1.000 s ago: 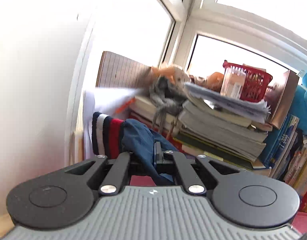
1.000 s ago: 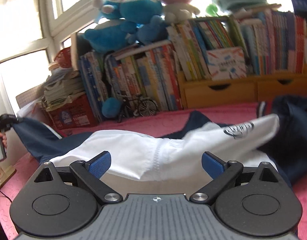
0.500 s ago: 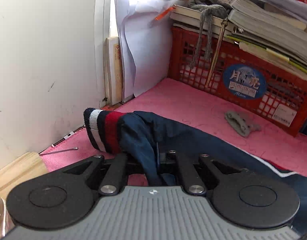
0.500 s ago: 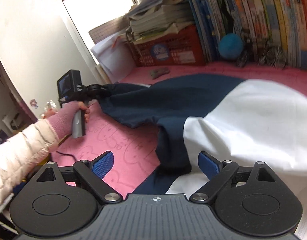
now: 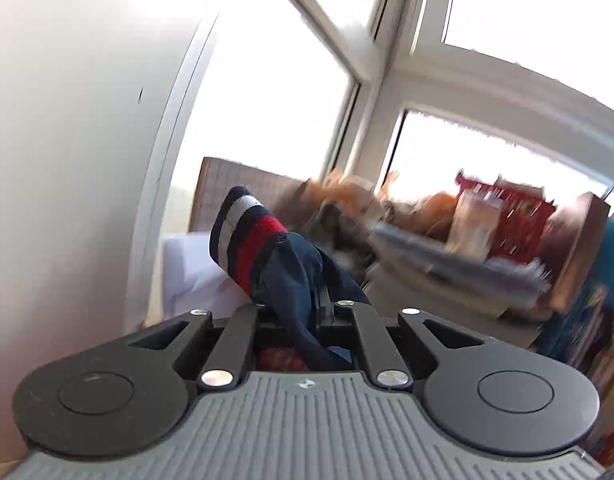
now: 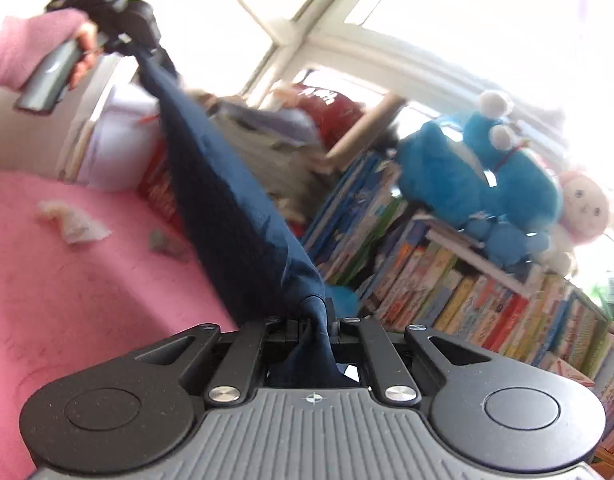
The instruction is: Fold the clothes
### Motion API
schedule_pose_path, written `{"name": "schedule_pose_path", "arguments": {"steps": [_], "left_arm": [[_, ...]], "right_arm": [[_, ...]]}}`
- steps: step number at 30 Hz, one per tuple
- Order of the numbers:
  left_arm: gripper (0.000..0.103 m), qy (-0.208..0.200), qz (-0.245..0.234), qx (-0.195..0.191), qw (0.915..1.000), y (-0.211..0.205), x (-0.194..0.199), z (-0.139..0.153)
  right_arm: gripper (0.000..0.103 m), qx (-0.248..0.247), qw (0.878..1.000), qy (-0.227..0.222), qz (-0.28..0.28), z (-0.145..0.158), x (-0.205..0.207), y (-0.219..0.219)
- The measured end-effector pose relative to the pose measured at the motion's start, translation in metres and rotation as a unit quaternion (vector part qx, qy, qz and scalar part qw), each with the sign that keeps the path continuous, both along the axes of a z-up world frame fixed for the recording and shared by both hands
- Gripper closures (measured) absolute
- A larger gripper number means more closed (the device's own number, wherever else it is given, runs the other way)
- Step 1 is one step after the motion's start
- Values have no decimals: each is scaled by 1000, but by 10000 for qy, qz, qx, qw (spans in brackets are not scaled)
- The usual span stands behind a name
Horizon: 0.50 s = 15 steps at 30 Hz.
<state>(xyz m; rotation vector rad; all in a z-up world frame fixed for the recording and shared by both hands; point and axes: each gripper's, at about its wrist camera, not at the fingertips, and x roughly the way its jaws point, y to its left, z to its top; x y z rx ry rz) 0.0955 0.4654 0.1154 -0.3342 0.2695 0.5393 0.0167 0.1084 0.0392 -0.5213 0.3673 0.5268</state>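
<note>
A navy jacket sleeve [image 6: 227, 208] is stretched taut in the air between both grippers. My left gripper [image 5: 319, 312] is shut on the sleeve end, whose striped red, white and navy cuff [image 5: 247, 240] sticks up past the fingers. In the right wrist view that left gripper [image 6: 135, 28] appears at upper left, held by a hand in a pink sleeve [image 6: 35, 40]. My right gripper [image 6: 319, 320] is shut on bunched navy fabric lower on the same sleeve. The rest of the jacket is out of view.
A pink cloth-covered table [image 6: 87, 280] lies below, with a crumpled tissue [image 6: 73, 224] and a small grey scrap [image 6: 165, 242]. Behind stand stacked books [image 5: 447, 272], a red basket [image 5: 515, 208], rows of books [image 6: 487, 304], blue plush toys [image 6: 479, 180] and windows.
Both grippers have risen from the table, lifting the sleeve into the air. The right gripper, open half a second ago, has shut on navy fabric. The left still holds the cuff end.
</note>
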Motion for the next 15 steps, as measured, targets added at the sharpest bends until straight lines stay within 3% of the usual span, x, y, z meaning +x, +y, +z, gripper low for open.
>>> {"name": "schedule_pose_path", "arguments": {"steps": [1, 2, 3, 5, 7, 8, 10, 13, 14, 15], "left_arm": [[94, 470, 177, -162, 9986, 4, 6, -16], [94, 932, 345, -335, 9945, 8, 10, -35], [94, 1331, 463, -426, 9891, 11, 13, -52], [94, 1993, 663, -488, 9765, 14, 17, -84], [93, 2125, 647, -226, 9748, 9, 16, -99], [93, 2240, 591, 93, 9727, 2, 18, -103], [92, 2629, 466, 758, 9607, -13, 27, -109], [89, 2978, 532, 1173, 9459, -28, 34, -115], [83, 2940, 548, 1185, 9469, -32, 32, -113], [74, 2727, 473, 1127, 9543, -35, 27, -105]], "right_arm": [[93, 111, 9999, 82, 51, 1, -5, -4], [93, 236, 9986, 457, 111, -1, -5, -6], [93, 354, 9949, 928, 157, -5, -2, -7], [93, 423, 9885, 1431, 231, -10, -2, -9], [93, 414, 9848, 1667, 264, -15, -3, -8], [92, 407, 9835, 1742, 277, -17, -2, -7], [89, 394, 9811, 1870, 308, -21, 0, -3], [87, 380, 9824, 1780, 423, -24, 0, 7], [86, 386, 9831, 1732, 460, -24, 3, 15], [83, 416, 9824, 1750, 500, -23, 4, 21]]}}
